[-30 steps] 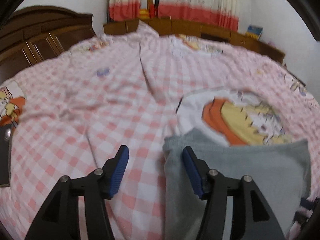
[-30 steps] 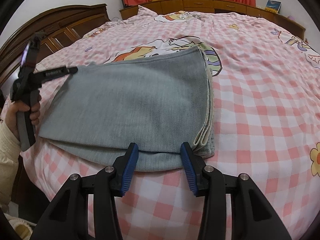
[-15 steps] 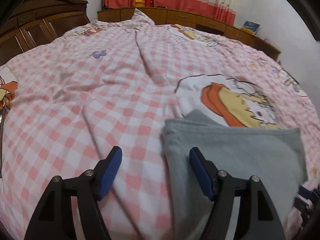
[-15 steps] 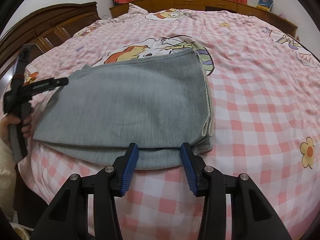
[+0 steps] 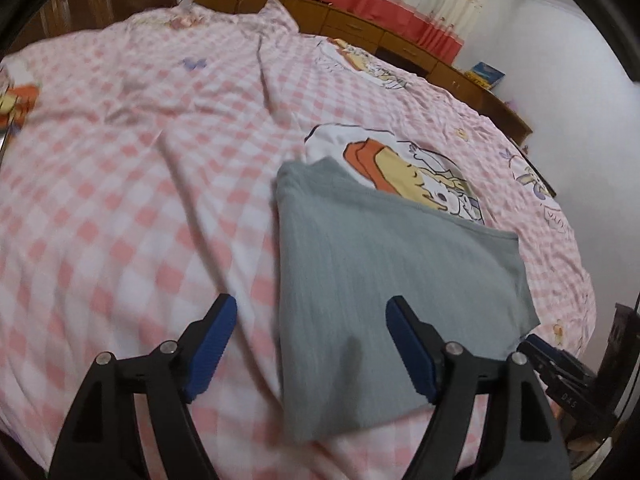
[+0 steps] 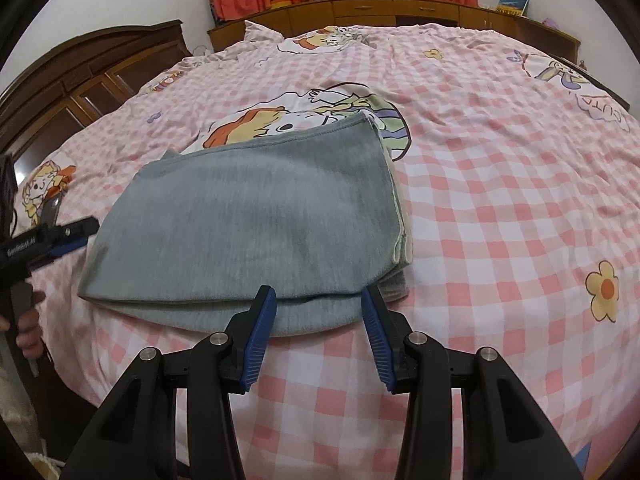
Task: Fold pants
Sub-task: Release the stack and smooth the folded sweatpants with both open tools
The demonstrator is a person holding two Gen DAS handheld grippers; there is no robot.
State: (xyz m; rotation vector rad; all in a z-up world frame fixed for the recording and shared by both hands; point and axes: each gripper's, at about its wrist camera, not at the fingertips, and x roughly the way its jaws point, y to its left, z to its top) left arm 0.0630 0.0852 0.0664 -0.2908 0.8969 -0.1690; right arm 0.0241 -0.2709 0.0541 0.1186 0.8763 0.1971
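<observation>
Gray pants [image 6: 256, 216] lie folded flat on the pink checkered bedspread [image 6: 500, 208], partly covering a cartoon print [image 6: 280, 120]. Left gripper [image 5: 312, 344]: jaws opening, wide apart, nothing pinched; the pants' left edge runs between the blue pads [image 5: 212, 344], with the fabric lying under the right pad. Right gripper [image 6: 318, 336]: jaws apart, released, gripping nothing; the near rounded edge of the pants sits just beyond its fingertips, in the gap.
</observation>
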